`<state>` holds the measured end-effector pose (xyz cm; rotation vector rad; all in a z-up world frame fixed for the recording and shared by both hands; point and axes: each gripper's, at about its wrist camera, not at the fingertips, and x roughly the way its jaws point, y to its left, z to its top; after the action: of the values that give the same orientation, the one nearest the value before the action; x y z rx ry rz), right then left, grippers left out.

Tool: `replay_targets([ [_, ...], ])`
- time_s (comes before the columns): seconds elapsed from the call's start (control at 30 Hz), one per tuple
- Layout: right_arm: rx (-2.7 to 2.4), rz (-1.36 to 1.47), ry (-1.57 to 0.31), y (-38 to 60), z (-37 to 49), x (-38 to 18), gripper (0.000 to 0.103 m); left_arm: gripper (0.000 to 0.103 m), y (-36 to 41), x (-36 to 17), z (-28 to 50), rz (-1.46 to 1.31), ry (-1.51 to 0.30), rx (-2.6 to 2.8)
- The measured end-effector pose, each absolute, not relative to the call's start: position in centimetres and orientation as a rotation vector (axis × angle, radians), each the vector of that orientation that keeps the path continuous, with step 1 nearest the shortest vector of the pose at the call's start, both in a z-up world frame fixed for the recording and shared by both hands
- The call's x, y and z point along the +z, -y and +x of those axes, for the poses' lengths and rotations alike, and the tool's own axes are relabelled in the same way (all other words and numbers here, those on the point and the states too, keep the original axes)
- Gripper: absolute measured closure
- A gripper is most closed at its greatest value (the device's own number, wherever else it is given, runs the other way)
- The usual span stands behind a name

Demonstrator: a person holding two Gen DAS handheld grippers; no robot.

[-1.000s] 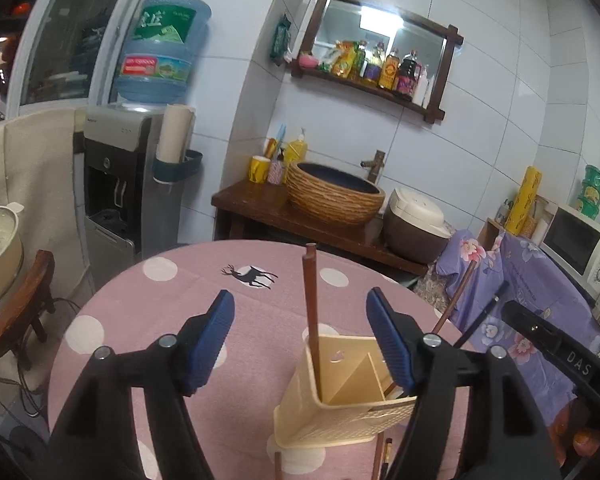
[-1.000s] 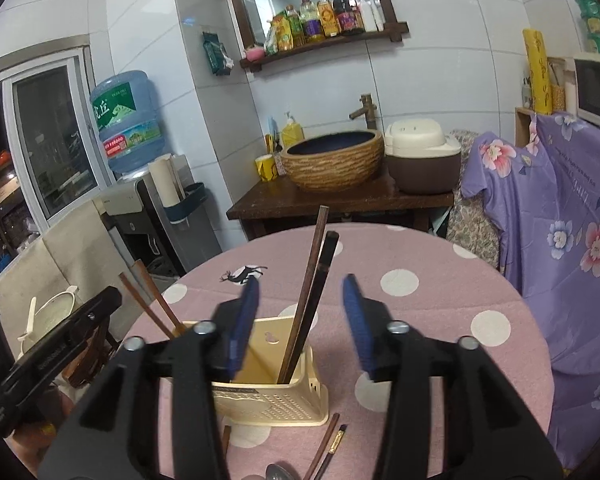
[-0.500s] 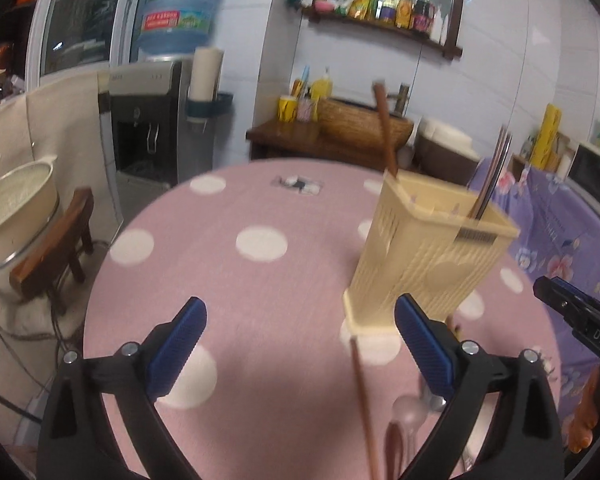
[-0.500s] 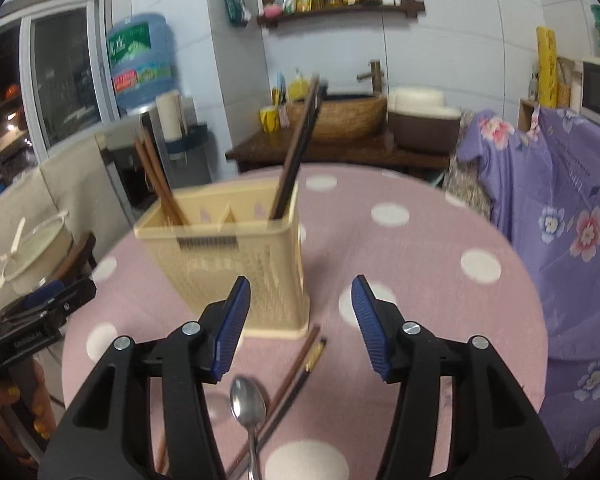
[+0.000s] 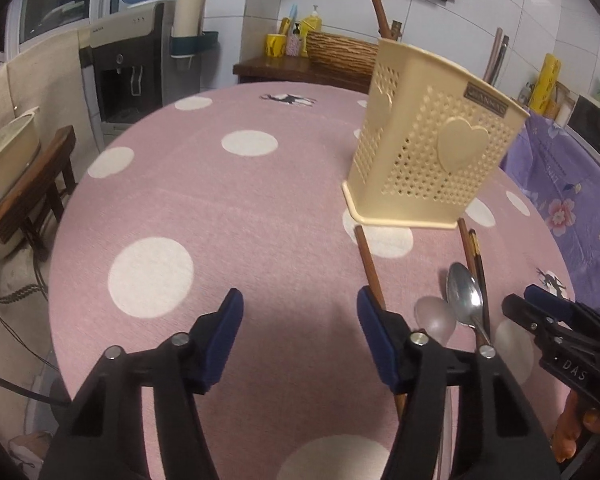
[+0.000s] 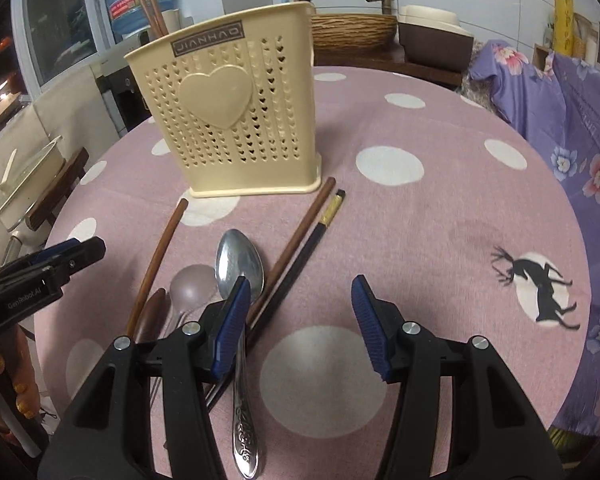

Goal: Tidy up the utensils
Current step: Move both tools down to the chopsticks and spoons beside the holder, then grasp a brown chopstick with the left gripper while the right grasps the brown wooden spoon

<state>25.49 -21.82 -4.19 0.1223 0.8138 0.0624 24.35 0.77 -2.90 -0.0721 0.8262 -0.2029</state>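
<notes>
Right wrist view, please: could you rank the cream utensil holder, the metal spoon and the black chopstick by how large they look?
1. Cream utensil holder, clearly largest.
2. Metal spoon.
3. Black chopstick, thinnest; its lower end is hidden, so this is unsure against the nearer spoon.

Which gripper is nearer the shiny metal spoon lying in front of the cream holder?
Right. The right gripper hovers open with one finger over the metal spoon. The left gripper, also open, sits further away, with a brown chopstick between it and the spoon.
</notes>
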Motion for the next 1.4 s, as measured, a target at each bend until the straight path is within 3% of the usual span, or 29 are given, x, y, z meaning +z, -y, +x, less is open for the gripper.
replay_targets([
  [0.77,0.027,0.149,-0.818,22.9,25.2,-4.0,0.051,0.075,5.9,-4.8,28.2,0.107,-0.933,-0.277],
  [0.97,0.042,0.17,-0.822,22.7,25.7,-3.4,0.056,0.092,5.3,-4.7,29.3,0.12,-0.937,-0.266],
  [1.23,0.207,0.168,-0.866,18.1,25.1,-3.4,0.058,0.093,3.3,-4.7,30.4,0.086,-0.946,-0.252],
  [1.4,0.301,0.135,-0.895,14.6,24.9,-3.7,0.066,0.094,1.1,-4.7,31.2,0.074,-0.945,-0.217],
])
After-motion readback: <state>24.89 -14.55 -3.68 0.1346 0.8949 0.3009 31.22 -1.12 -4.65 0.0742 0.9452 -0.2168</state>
